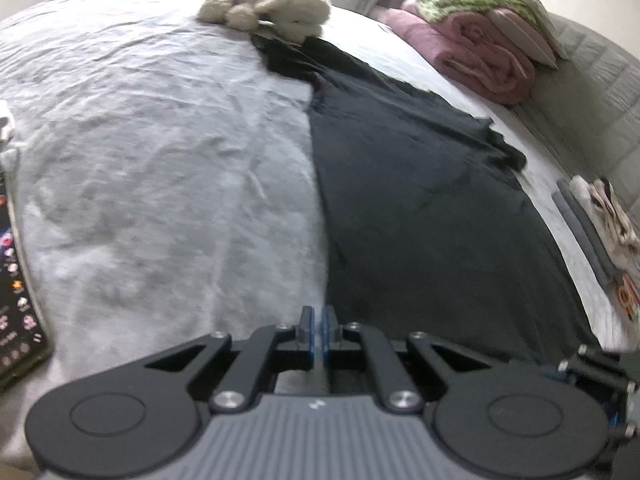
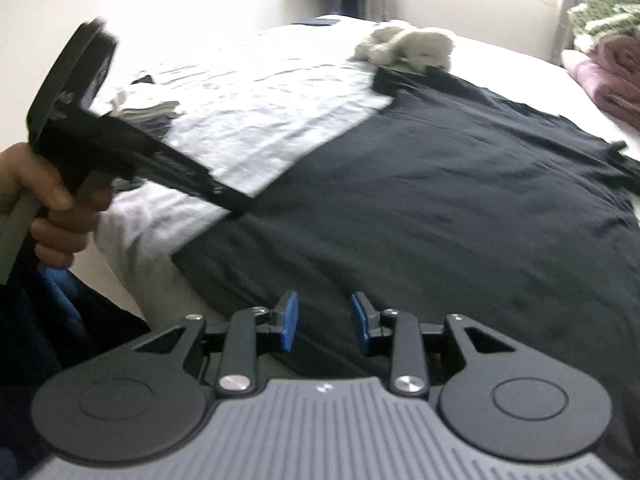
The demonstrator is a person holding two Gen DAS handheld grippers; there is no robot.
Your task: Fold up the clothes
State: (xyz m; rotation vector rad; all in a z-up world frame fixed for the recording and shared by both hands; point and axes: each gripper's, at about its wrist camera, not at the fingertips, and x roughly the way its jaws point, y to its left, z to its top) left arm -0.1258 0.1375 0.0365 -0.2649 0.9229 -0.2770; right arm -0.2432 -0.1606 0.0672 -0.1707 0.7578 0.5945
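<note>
Two claws are seen over a black shirt [image 1: 420, 200] spread flat on the bed [image 1: 140, 140]; the left claw [image 1: 319, 326] is pinched together at the shirt's edge; the right claw [image 2: 324, 322] is held apart above its hem; a plush toy [image 1: 268, 6] is seen at 12 o'clock.

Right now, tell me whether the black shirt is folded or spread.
Spread. The black shirt lies flat across the bed, sleeves out, with no fold visible.

No text, number or brand could be read. Only a small white logo mark stood on the grey ribbed body of each gripper, at 6 o'clock in both views, too small to identify.
</note>
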